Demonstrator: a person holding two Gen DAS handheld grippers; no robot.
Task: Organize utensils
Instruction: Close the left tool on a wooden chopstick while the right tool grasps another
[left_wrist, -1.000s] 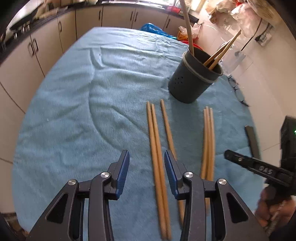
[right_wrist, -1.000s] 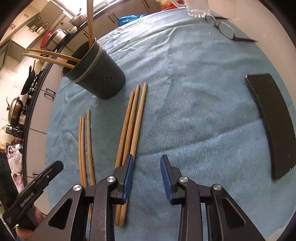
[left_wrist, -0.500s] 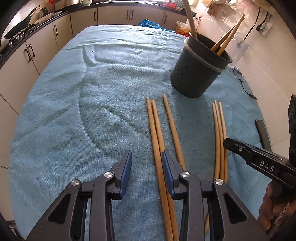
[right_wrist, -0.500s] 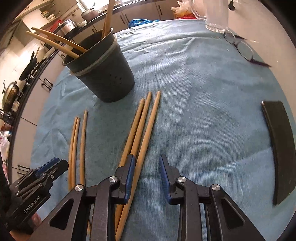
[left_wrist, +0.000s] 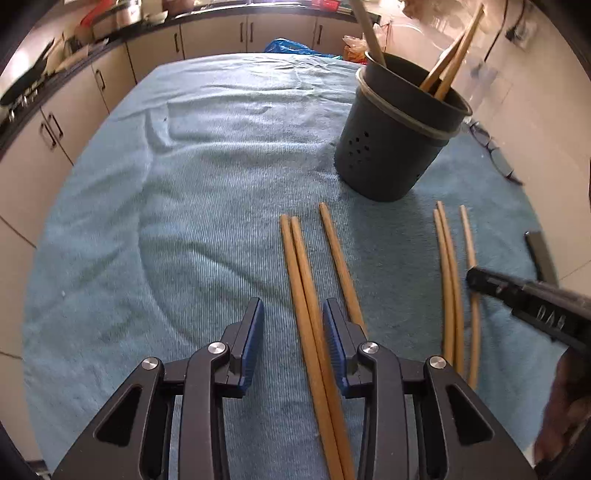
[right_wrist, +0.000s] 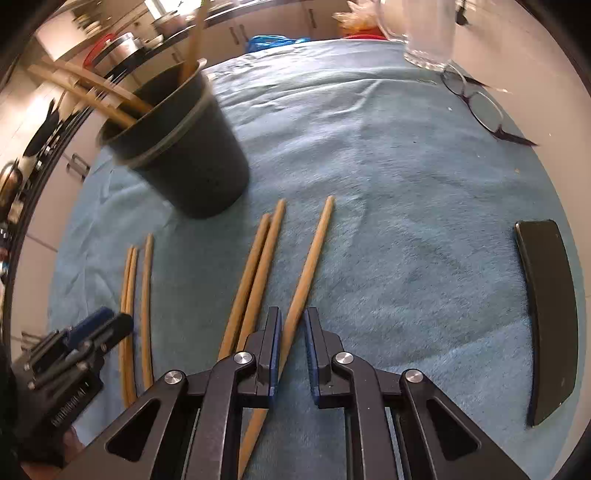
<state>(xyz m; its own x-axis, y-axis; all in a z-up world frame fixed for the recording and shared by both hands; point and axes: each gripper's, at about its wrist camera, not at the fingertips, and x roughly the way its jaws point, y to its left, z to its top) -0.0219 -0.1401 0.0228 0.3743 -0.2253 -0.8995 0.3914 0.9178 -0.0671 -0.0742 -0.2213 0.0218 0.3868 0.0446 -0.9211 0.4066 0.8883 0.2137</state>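
Two groups of wooden chopsticks lie on the blue towel (left_wrist: 184, 184) in front of a dark utensil holder (left_wrist: 391, 155) (right_wrist: 192, 166) with several sticks in it. My left gripper (left_wrist: 291, 314) (right_wrist: 110, 321) stands open over a pair of chopsticks (left_wrist: 301, 266), which runs between its jaws without being pressed. A third chopstick (left_wrist: 338, 254) passes just outside its right finger. My right gripper (right_wrist: 291, 321) (left_wrist: 474, 275) is closing around a single chopstick (right_wrist: 314, 243). Its left pad touches the stick and a thin gap shows on the other side. Two more chopsticks (right_wrist: 258, 258) lie just to the left.
Eyeglasses (right_wrist: 484, 107) and a clear glass jug (right_wrist: 424, 37) sit at the far right of the towel. A flat black slab (right_wrist: 546, 314) lies near the right edge. Kitchen cabinets (left_wrist: 55, 129) run along the left and far sides.
Both grippers have come lower and closer to the chopsticks. The left one now has a pair between its jaws. The right jaws have narrowed around one stick, which has swung away from its neighbours.
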